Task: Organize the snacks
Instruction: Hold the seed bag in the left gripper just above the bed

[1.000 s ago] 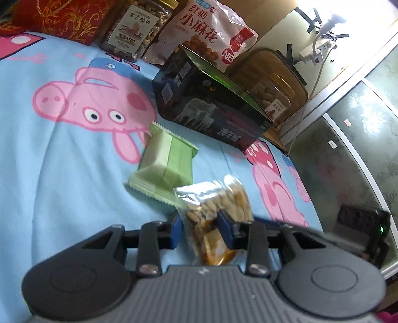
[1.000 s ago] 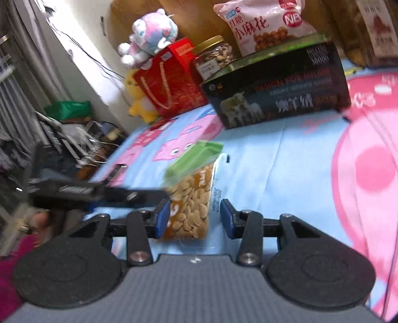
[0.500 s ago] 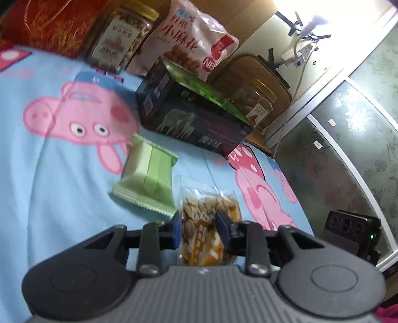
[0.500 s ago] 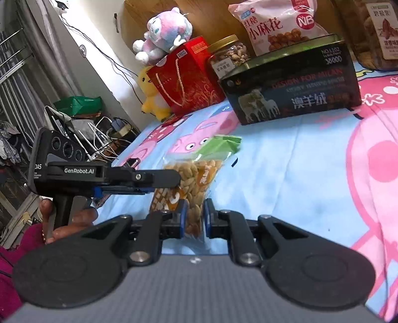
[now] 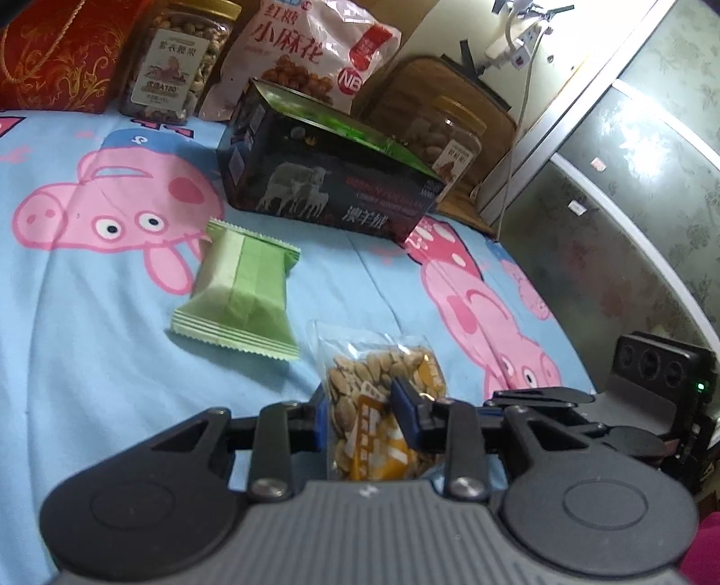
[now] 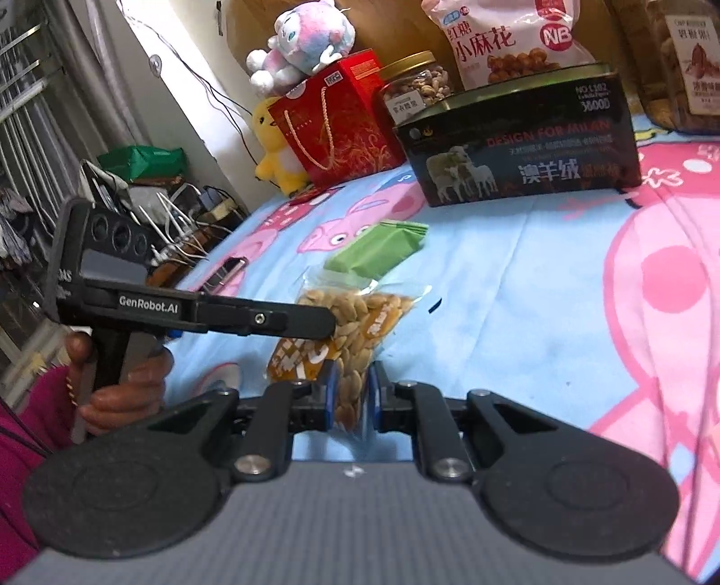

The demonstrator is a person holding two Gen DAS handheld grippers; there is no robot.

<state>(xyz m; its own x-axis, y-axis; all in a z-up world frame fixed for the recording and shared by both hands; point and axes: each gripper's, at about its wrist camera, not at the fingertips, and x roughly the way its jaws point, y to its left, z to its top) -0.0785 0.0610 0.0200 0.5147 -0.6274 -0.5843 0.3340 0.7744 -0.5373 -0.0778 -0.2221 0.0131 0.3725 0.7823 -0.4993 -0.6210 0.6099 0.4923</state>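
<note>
Clear plastic, seeds inside: I've got the seed packet pinched by both tools above the bed. My left hand-held gripper clamps one side, my right hand-held gripper its near end, long axis pointing toward the dark box.

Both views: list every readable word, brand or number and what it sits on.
"GenRobot.AI": left gripper.
"DESIGN FOR MILAN", "澳羊绒", "NO.L102", "38000": black box.
"红糖 小麻花", "NB": pink bag.
Nut jar, right jar: labels too blurred.
Red gift bag: tag unreadable.
Seed packet, held by the right gripper too: orange print illegible.
Green packet: no text seen.
</note>
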